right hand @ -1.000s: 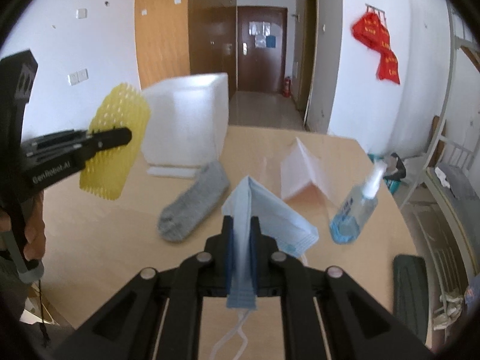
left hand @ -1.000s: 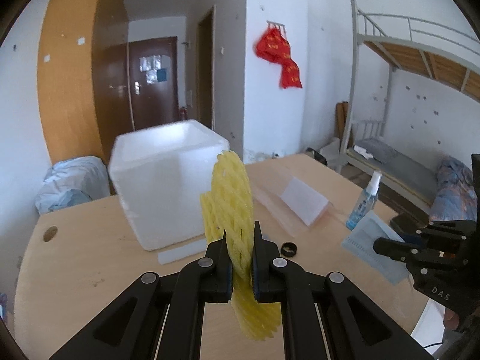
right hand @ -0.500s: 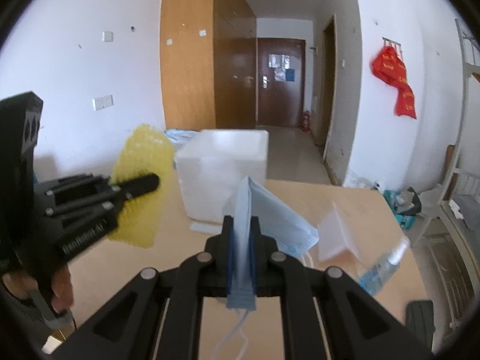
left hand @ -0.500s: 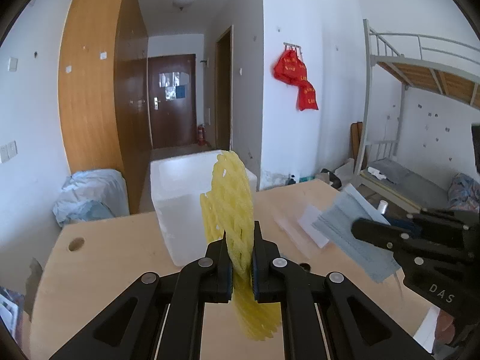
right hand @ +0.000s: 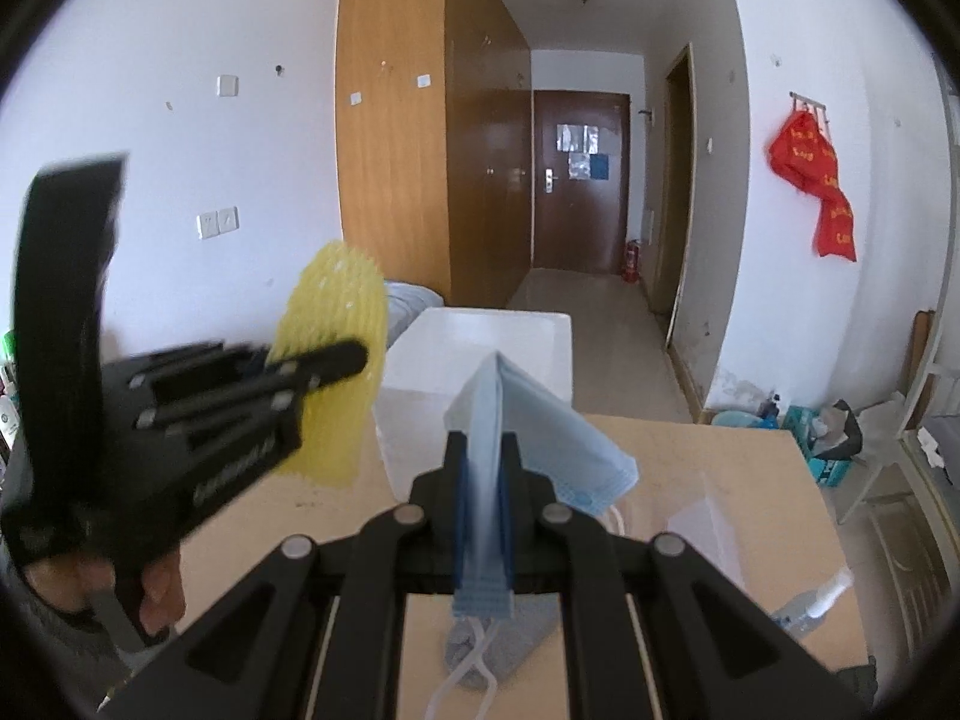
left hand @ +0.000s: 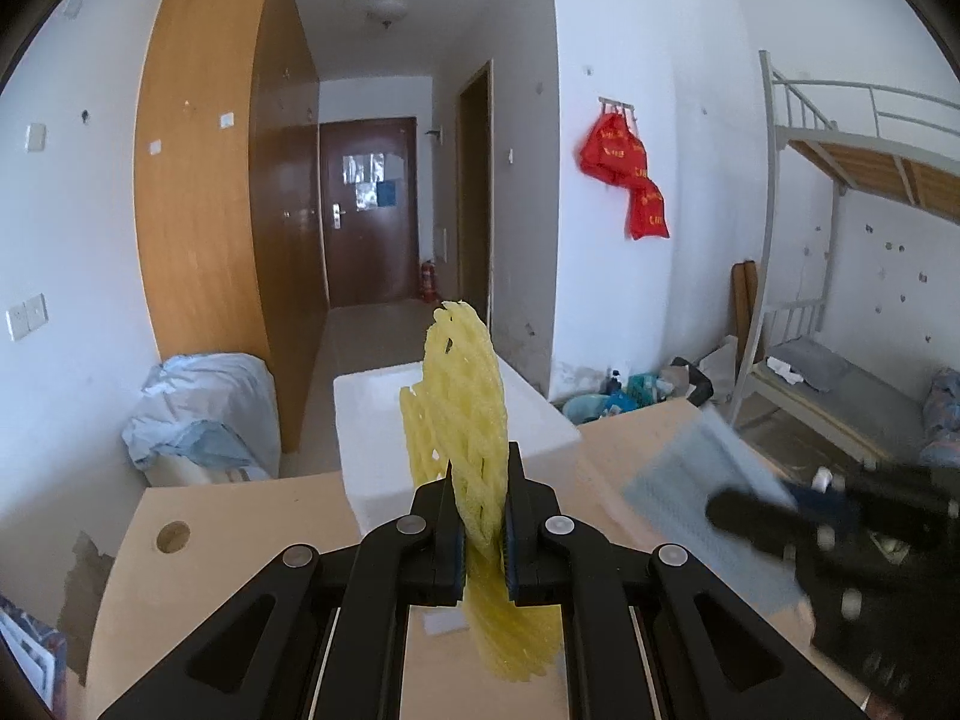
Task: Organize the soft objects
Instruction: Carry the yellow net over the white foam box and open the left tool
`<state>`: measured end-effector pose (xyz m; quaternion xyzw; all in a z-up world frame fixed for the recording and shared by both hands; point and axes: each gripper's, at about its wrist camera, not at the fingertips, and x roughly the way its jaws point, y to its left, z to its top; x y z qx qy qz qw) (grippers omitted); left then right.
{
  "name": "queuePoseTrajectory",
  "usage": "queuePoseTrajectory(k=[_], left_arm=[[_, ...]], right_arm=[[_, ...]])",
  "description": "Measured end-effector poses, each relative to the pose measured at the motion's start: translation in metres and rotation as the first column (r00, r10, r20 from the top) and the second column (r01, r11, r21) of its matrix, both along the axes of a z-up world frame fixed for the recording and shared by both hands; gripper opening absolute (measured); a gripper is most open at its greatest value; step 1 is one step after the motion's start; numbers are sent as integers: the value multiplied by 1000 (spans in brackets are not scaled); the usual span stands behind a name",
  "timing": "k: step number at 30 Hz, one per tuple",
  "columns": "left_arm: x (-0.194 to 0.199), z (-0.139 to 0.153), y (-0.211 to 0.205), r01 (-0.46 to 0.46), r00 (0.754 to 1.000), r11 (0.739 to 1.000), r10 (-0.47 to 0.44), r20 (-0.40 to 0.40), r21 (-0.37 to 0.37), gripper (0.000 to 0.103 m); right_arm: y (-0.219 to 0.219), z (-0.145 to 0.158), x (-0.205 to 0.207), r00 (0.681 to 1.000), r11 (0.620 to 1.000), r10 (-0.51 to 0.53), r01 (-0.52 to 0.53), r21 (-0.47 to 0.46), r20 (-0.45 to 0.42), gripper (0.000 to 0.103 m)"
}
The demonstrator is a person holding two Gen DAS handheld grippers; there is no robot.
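Foam net [left hand: 462,420] | pinched in L claw [left hand: 483,531] | mask [right hand: 516,420] in R claw [right hand: 480,507]

**Room beyond the tongs**

Straight ahead stands a brown door [left hand: 371,210] at the corridor's end, a fire extinguisher [left hand: 428,281] beside it. Red bags [left hand: 627,180] hang on the wall up right; a bunk bed [left hand: 840,276] stands far right, a wooden wardrobe [left hand: 210,204] left

Bright, even daylight all round, pretty soft shadows, heavy fisheye bending with black corners, and the other gripper is motion-blurred either side of the white foam box [left hand: 384,420].
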<state>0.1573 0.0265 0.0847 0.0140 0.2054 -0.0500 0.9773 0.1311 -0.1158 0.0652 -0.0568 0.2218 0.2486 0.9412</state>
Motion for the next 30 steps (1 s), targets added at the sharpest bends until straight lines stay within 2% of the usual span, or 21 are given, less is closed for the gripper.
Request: queuePoseTrajectory(k=[6,10,17,24,28,30], left_arm=[[32,4,1,-20,1000,999,20,-14,29,9],[50,7,5,-33,999,999,33,-21,20,9],[94,13,12,-41,999,999,42,-27,28,9],[138,-4,16,-68,995,997,70,-68,42,9],[151,-17,18,-67,993,997,71,-94,49,9],[152,-22,17,-86,993,994,91,-78,68,9]], right_arm=[[2,3,15,1000,1000,-4,4,14,-3,12],[6,8,28,1000,1000,-4,4,7,1,12],[8,4,29,1000,1000,0,0,7,0,12],[5,3,26,1000,1000,3,-3,14,-7,12],[6,2,25,1000,1000,4,-4,6,-9,12],[7,2,24,1000,1000,4,-4,6,-9,12]])
